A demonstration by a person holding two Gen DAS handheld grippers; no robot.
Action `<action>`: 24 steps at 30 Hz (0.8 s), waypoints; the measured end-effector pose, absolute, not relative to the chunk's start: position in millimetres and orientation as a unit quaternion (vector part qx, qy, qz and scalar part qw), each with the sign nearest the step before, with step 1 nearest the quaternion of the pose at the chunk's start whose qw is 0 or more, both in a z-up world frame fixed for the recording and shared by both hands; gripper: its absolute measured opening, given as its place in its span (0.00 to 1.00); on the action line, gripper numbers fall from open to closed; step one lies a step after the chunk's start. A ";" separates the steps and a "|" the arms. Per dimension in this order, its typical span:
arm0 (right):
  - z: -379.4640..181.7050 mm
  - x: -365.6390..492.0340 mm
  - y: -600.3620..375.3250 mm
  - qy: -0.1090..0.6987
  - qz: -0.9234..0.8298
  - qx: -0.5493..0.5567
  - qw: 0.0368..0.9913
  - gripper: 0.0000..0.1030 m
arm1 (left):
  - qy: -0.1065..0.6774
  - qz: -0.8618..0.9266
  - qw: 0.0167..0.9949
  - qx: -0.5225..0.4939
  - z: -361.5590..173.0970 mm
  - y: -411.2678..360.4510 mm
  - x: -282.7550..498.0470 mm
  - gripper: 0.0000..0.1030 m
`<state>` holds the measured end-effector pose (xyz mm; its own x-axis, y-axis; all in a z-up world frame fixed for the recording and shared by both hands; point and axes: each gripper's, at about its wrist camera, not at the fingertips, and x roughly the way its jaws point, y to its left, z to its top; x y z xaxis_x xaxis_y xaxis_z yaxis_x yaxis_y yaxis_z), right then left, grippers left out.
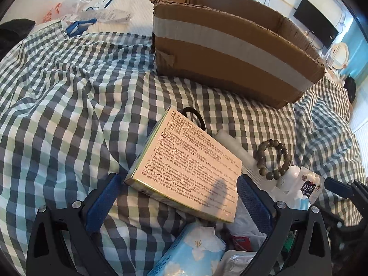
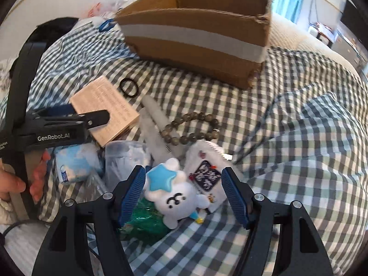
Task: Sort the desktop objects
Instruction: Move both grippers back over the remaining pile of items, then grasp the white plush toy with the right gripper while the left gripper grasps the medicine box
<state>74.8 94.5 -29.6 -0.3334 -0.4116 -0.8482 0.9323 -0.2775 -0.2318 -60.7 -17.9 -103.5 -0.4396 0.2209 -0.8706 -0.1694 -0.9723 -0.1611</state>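
A pile of small objects lies on a checked cloth in front of an open cardboard box (image 1: 230,46) (image 2: 197,39). My left gripper (image 1: 178,191) is open, its blue pads either side of a printed medicine box (image 1: 188,172) (image 2: 105,112) without gripping it. My right gripper (image 2: 184,191) is open around a white plush toy with a blue star (image 2: 172,195). A bead bracelet (image 1: 272,158) (image 2: 191,126), a black hair tie (image 1: 194,116) (image 2: 129,87) and a white sachet (image 2: 207,177) lie nearby.
A blue tissue pack (image 1: 191,253) (image 2: 73,163), a clear plastic bag (image 2: 124,158) and a green packet (image 2: 142,218) lie in the pile. Pillows and plastic bags (image 1: 69,7) sit behind the box. The left gripper's body (image 2: 57,128) shows in the right wrist view.
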 end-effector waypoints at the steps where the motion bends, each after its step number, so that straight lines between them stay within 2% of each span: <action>1: -33.1 76.0 93.6 0.385 -0.719 0.344 0.465 0.66 | -0.020 0.849 0.116 -0.515 -103.6 -16.7 -59.3 1.00; 11: -49.8 74.4 88.8 0.387 -0.701 0.375 0.468 0.66 | 0.023 0.850 0.130 -0.511 -110.6 -4.9 -56.0 1.00; 24: -59.5 67.6 86.1 0.369 -0.696 0.405 0.464 0.74 | 0.048 0.845 0.147 -0.511 -117.0 -0.8 -55.7 1.00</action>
<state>67.6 86.1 -59.5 -0.2423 -0.3462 -0.9063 0.9446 -0.2972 -0.1390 -55.7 -0.8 -117.0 -0.4337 0.1998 -0.8786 -0.2980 -0.9520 -0.0694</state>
